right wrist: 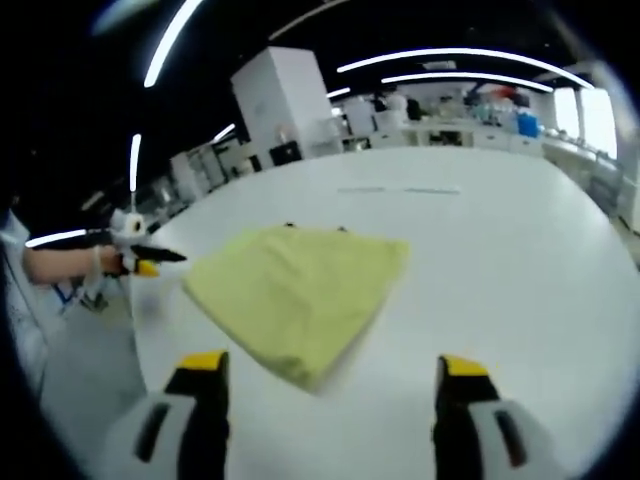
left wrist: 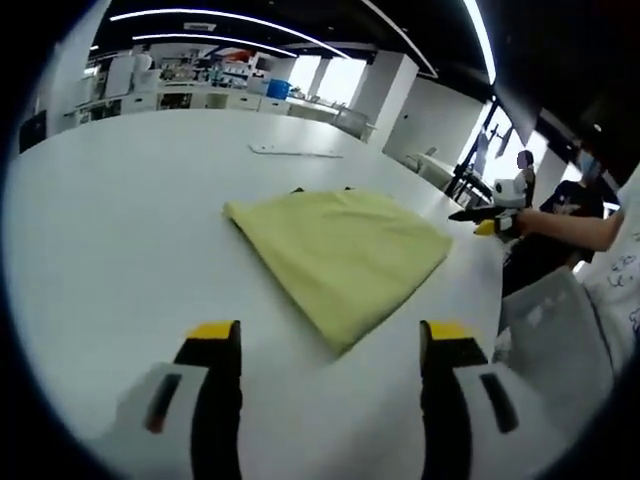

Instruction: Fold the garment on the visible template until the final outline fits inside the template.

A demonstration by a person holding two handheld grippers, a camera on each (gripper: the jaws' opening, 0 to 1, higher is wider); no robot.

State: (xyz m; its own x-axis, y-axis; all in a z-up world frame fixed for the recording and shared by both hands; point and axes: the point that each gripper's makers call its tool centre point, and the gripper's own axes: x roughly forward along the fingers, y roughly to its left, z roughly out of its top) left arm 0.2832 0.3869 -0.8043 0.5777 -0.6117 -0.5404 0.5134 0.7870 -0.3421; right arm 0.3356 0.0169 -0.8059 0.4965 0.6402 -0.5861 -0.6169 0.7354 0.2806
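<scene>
Garment: a pale yellow cloth, already folded into a compact four-cornered packet, lying flat near the middle of the white bench, with one corner pointing toward each camera. In the right gripper view the same garment lies ahead of that view's jaws, nearer the left one. Small dark marks peep out along its far edge; these may be the template, but they are too small to tell, so whether the outline fits inside cannot be judged. By its look the cloth is thin, light and limp. It is likely to drape and sag when lifted, and the stacked layers may slide apart if only the top one is caught. The best hold is judged to be at a corner or along a folded edge, pinching all layers together, low against the bench.

Left tool: jaws apart, empty, hanging above the bench short of the garment's near corner. In the right gripper view this tool appears at the garment's left side, held in a person's hand; there its tips look close together, seen edge-on.

Right tool: jaws apart, empty, near the garment's closest edge. It also appears in the left gripper view at the right.
</scene>
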